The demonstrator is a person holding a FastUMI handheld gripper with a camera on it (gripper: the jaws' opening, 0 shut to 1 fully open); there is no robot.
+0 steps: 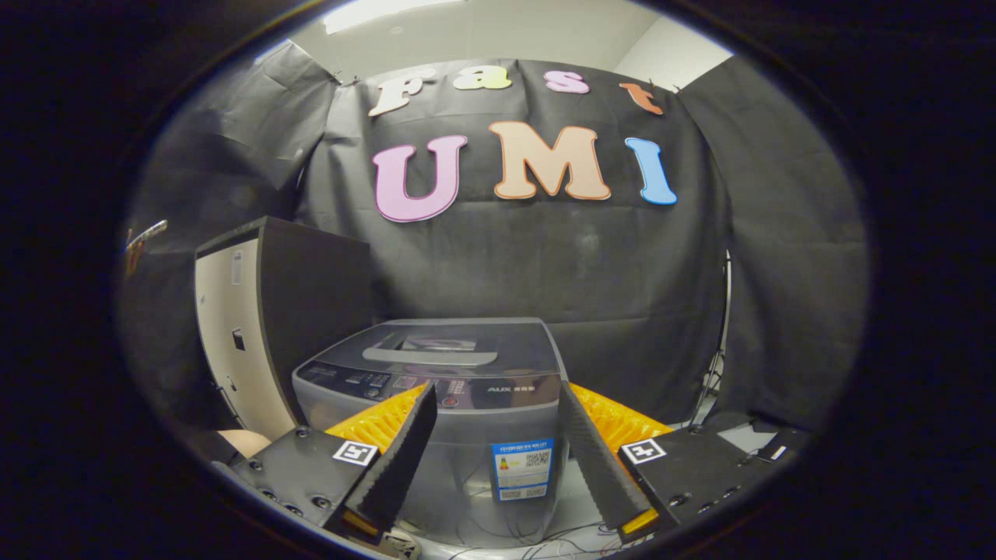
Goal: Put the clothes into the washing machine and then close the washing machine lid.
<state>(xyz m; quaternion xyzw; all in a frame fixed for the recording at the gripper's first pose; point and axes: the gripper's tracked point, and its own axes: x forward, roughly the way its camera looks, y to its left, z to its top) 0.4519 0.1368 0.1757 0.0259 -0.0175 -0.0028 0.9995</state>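
Holding my gripper [498, 435] with jaws wide and empty, I see the washing machine [436, 389] just ahead, its lid [436, 348] down.

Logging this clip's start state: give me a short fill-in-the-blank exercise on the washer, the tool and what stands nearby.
1. The lid of the washing machine is ____.
2. The tool has its fingers spread ____, with nothing between them.
3. The washing machine stands just ____ of the fingers.
4. The dark cabinet stands ____ the washing machine.

Missing words: closed; open; ahead; beside
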